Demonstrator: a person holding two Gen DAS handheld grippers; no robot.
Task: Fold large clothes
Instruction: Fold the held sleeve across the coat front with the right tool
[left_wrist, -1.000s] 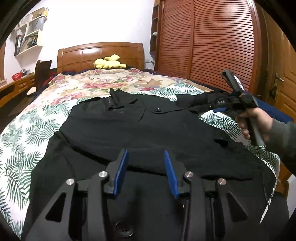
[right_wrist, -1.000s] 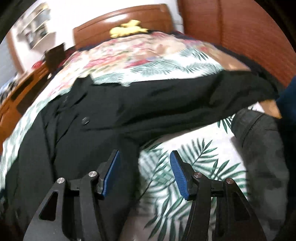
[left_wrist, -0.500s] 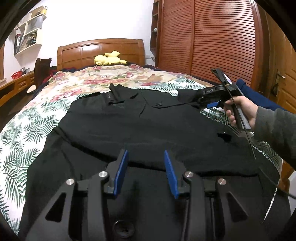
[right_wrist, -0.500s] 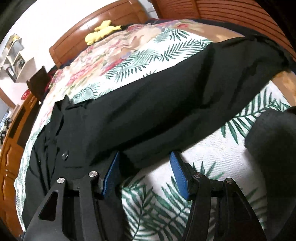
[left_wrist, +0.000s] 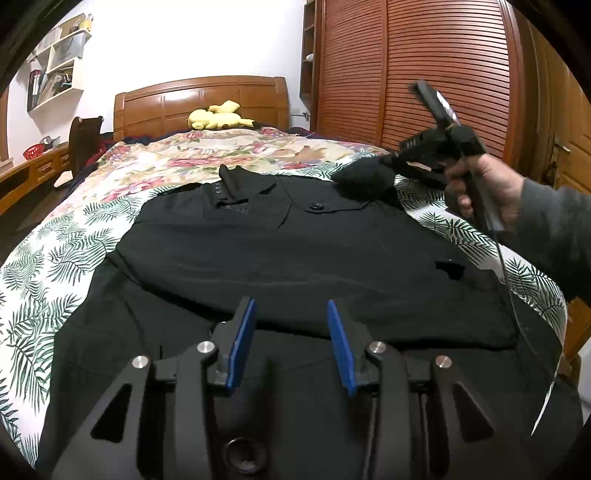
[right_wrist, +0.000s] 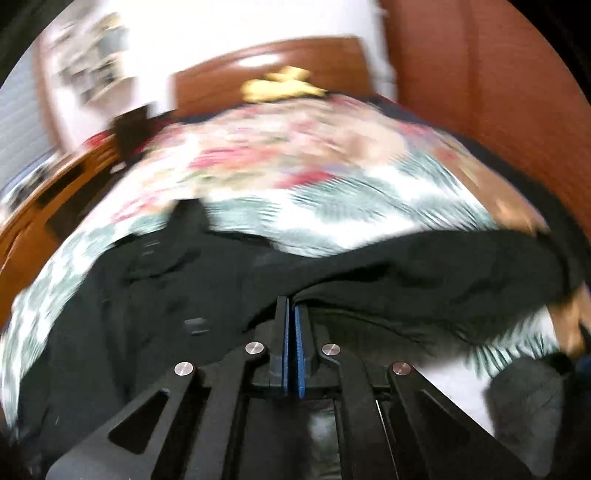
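A large black button shirt (left_wrist: 288, 251) lies spread face up on the bed, collar toward the headboard. My left gripper (left_wrist: 290, 306) hovers over its lower part, open, with nothing between the blue pads. My right gripper (right_wrist: 291, 306) is shut on the shirt's right sleeve (right_wrist: 424, 266), which rises off the bedcover in a blurred arc. In the left wrist view the right gripper (left_wrist: 388, 162) is held by a hand (left_wrist: 487, 184) at the bed's right side, with the sleeve (left_wrist: 364, 177) bunched at its tips.
The bed has a leaf and flower cover (left_wrist: 55, 266) and a wooden headboard (left_wrist: 199, 99) with a yellow plush toy (left_wrist: 218, 118). A slatted wooden wardrobe (left_wrist: 424, 74) stands close on the right. A chair (left_wrist: 83, 140) and a desk (left_wrist: 22, 177) stand on the left.
The right gripper's jaws closed on the sleeve and rose, pulling it up off the bedcover into a bunch. The left gripper stayed where it was.
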